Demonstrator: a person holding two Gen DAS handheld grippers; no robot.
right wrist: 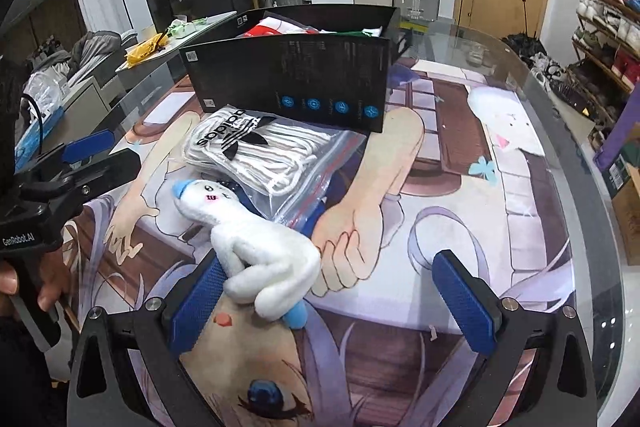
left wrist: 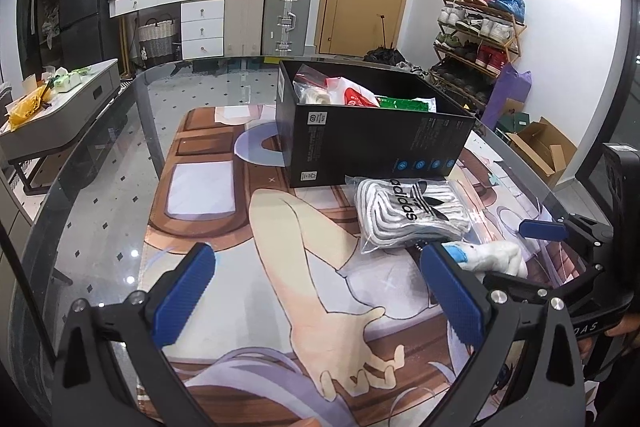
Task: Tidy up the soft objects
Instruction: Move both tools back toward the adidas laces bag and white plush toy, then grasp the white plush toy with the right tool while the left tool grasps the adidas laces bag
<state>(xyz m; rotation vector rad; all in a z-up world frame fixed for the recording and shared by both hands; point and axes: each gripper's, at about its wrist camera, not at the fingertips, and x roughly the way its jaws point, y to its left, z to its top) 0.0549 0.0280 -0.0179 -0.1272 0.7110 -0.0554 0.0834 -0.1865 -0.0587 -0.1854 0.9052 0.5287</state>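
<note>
A black box (left wrist: 380,143) stands on the printed mat and holds several bagged soft items; it also shows in the right wrist view (right wrist: 296,83). A clear zip bag of white adidas laces (left wrist: 412,213) (right wrist: 260,151) lies in front of the box. A white plush toy with blue tips (right wrist: 256,243) (left wrist: 496,257) lies on the mat beside the bag. My right gripper (right wrist: 334,289) is open, its left finger touching the plush. My left gripper (left wrist: 320,291) is open and empty over the mat, left of the plush.
The printed mat (left wrist: 224,195) covers a round glass table (left wrist: 100,195). A shoe rack (left wrist: 476,35) stands at the right, suitcases (left wrist: 268,15) and a drawer unit (left wrist: 200,23) at the back wall, a low side table (left wrist: 56,107) at the left.
</note>
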